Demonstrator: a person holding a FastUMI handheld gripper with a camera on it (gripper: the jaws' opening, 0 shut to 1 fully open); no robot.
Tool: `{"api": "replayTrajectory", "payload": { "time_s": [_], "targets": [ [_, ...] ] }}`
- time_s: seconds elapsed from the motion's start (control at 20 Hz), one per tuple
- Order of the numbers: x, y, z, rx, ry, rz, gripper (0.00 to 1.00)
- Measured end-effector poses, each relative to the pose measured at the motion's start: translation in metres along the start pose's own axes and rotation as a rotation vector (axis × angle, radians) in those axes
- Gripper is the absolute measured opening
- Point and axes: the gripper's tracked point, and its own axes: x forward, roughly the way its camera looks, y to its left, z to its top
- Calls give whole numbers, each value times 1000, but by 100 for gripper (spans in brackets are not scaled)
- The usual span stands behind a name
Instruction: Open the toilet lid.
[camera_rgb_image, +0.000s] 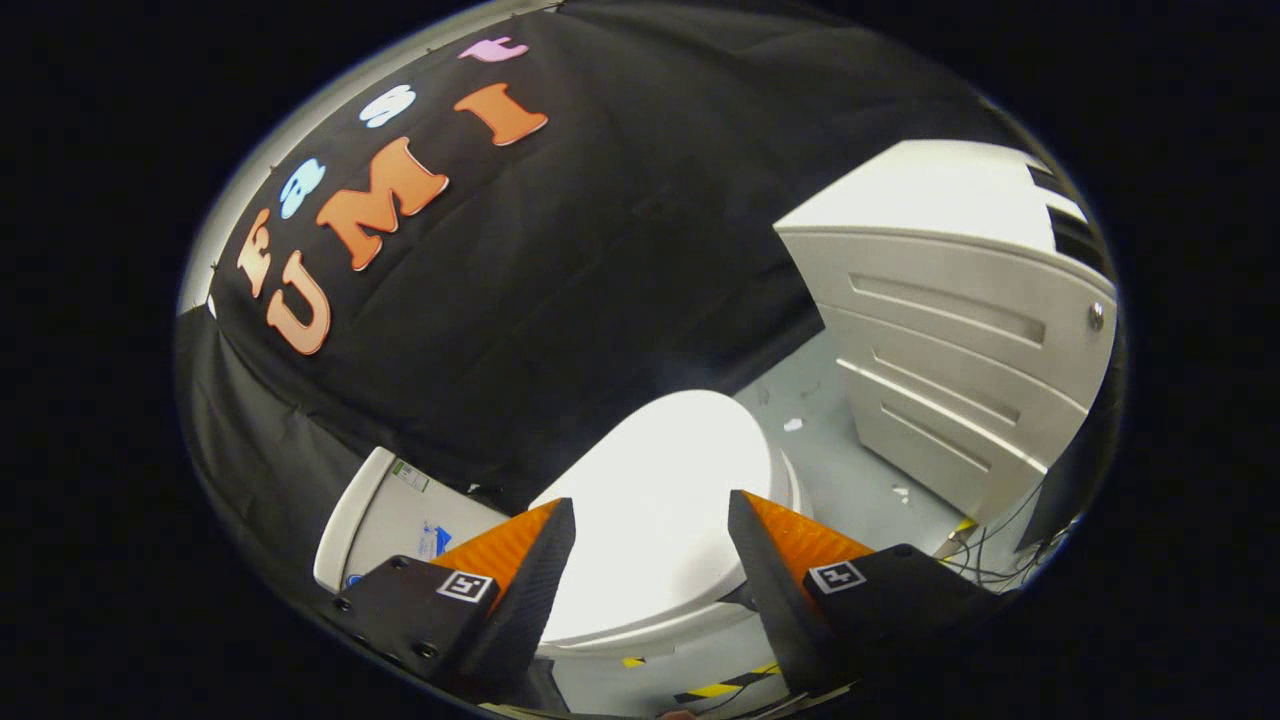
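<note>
- gripper (650, 520) was held wide apart, nothing gripped; fingers were seen above the toilet lid (665, 500)
- toilet lid was shut, lying flat just ahead of and between the fingers
- tank (385, 520) was seen left of lid; white drawer cabinet (960, 340) stood far right

A white drawer cabinet (960, 330) is standing at the far right on the pale floor (850, 470), with thin cables (985, 545) trailing beside its near corner.
</note>
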Motion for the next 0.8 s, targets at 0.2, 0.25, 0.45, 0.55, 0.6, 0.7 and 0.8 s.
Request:
{"api": "replayTrajectory", "payload": {
  "time_s": [0.2,0.25,0.45,0.55,0.6,0.7,0.8],
  "targets": [
    [17,-37,-44,63,91,-37,99],
    [19,-46,-53,76,109,-46,99],
    [30,-77,-82,151,169,-69,99],
    [34,-90,-91,172,188,-73,99],
    [36,-96,-95,179,195,-74,99],
    [42,-106,-102,205,207,-64,99],
    [52,-110,-106,261,198,-40,99]
  ]
}}
